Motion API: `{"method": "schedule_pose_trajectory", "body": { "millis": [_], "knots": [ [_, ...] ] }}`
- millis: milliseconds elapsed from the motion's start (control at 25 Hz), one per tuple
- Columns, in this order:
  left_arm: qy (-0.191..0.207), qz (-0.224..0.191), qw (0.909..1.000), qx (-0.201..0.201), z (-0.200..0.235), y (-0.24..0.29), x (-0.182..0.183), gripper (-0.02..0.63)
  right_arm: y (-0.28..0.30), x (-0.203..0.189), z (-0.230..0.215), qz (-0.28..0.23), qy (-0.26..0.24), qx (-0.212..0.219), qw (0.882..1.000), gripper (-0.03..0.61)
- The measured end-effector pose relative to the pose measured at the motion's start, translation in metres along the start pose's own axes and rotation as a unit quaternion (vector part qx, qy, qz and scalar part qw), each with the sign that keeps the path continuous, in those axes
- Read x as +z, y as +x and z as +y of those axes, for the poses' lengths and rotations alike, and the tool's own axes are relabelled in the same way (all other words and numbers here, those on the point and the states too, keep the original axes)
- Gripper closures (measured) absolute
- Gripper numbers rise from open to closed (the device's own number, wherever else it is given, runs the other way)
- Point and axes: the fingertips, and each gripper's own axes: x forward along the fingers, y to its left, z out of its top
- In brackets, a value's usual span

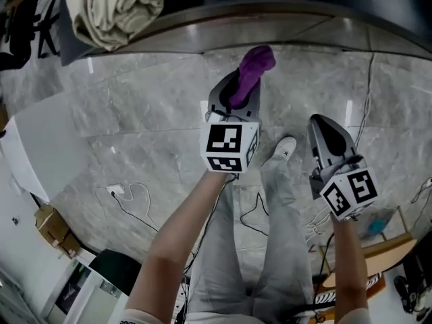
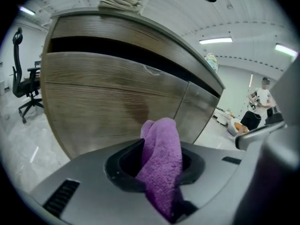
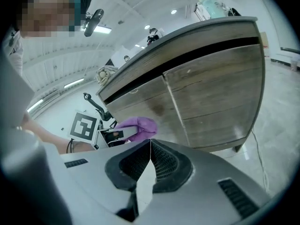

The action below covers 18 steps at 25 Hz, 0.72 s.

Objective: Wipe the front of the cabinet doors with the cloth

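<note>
Looking steeply down in the head view: left gripper [image 1: 241, 90] near centre, jaws clenched on a purple cloth [image 1: 255, 65], fuzzy terry pile bunched into a soft lobe poking toward 12 o'clock. Just beyond at 12 o'clock, the curved edge of the cabinet top [image 1: 270, 20], with a crumpled beige fabric bundle [image 1: 118, 5] at 11 o'clock. Right gripper [image 1: 322, 123] at 4 o'clock from the left one, smooth grey shell tapering to a blunt nose. Below both, a polished floor [image 1: 135, 127] of grey marble-veined tile streaked with glare, and white cables [image 1: 128, 193] at 8 o'clock.

Left gripper view: cloth wedged upright between black cupped pads, upper end rounded, lower end draping toward 6 o'clock. Close behind, filling 10 to 2 o'clock, the cabinet doors [image 2: 112, 97]: bowed front, grey-brown wood grain running sideways, dark recessed band under the top, vertical seam at 1 o'clock. Cloth near the door front, contact not discernible. Black office chair [image 2: 23, 86] at 9 o'clock, strip lights [image 2: 215, 40] on a white ceiling at 1 o'clock, a person [image 2: 260, 104] far off at 3 o'clock.

Right gripper view: ribbed black pads [image 3: 161, 161] pressed flat together, gripping nothing. Cloth at 10 o'clock, next to the left gripper's black-and-white marker cube [image 3: 83, 125]. Cabinet doors from 12 to 3 o'clock, a thin cable [image 3: 260, 158] trailing at 4 o'clock.
</note>
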Motion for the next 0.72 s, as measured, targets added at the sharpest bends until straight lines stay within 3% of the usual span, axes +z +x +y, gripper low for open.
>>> {"method": "schedule_pose_trajectory", "body": {
  "millis": [160, 280, 520, 720],
  "knots": [
    [0.005, 0.001, 0.9997, -0.022, -0.055, 0.044, -0.001, 0.512, -0.035, -0.009, -0.045, 0.0, 0.014, -0.019, 1.0, 0.552],
    [0.021, 0.006, 0.9994, -0.027, -0.07, 0.069, -0.002, 0.512, -0.049, -0.024, -0.069, -0.001, 0.028, -0.035, 0.999, 0.552],
    [0.051, 0.015, 0.9972, -0.051, -0.068, 0.096, -0.003, 0.512, -0.062, -0.042, -0.093, -0.019, 0.062, -0.071, 0.995, 0.552],
    [0.052, 0.026, 0.9977, -0.036, -0.024, 0.1, -0.003, 0.512, -0.049, -0.046, -0.088, -0.037, 0.08, -0.09, 0.992, 0.552]
  ]
}}
